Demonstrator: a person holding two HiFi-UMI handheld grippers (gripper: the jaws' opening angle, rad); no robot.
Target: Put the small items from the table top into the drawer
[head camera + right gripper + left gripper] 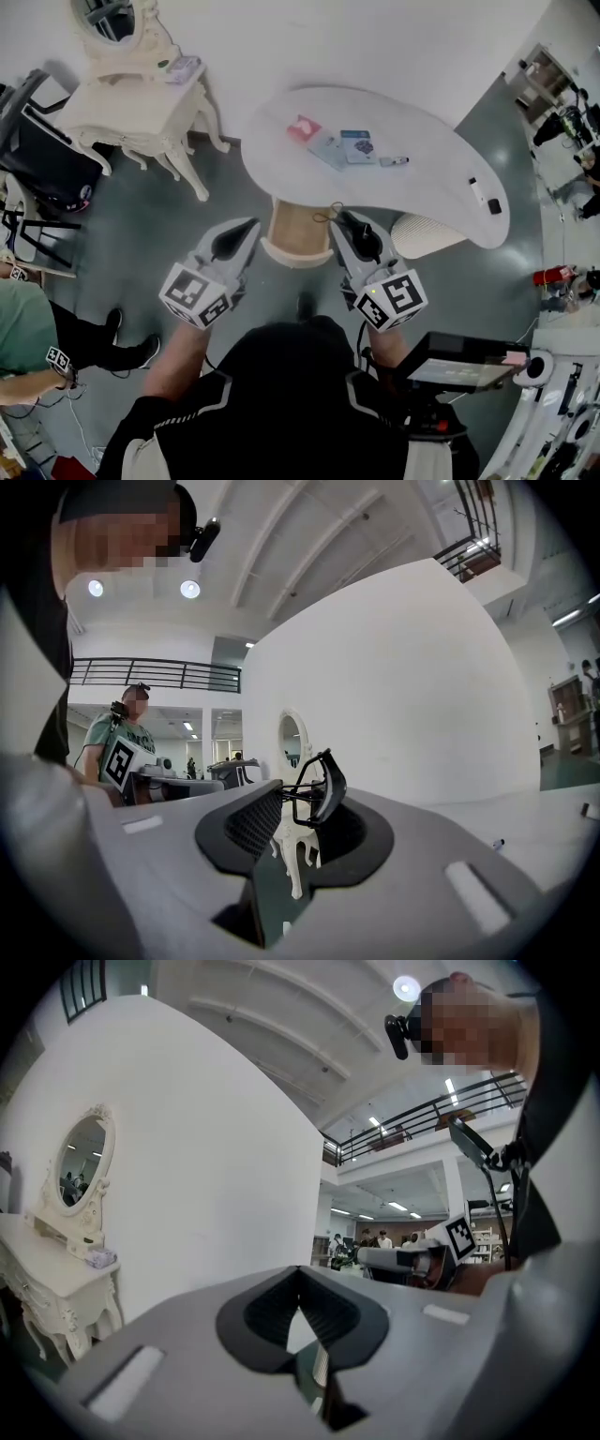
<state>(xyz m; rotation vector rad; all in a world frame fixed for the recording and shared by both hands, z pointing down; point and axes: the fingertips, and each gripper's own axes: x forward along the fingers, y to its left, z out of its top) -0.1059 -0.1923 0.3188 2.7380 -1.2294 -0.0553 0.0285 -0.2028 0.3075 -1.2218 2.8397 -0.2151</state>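
Note:
My right gripper [342, 220] is shut on a black binder clip [330, 214] with wire handles, at the near edge of the white curved table [422, 141]. It is just right of the open drawer [295, 230] with a tan inside. In the right gripper view the binder clip [317, 787] stands upright between the jaws of the right gripper [300, 810]. My left gripper [236, 240] hangs left of the drawer, shut and holding nothing; in the left gripper view the left gripper [300, 1283] points at a white wall. A red item [303, 128], a blue card [357, 145] and a pen [394, 161] lie on the table.
A white marker [477, 190] and a small black item [494, 206] lie at the table's right end. A cream vanity table [141, 103] stands at the far left. A person in green [19, 337] is at the left, and a screen device [459, 361] sits near right.

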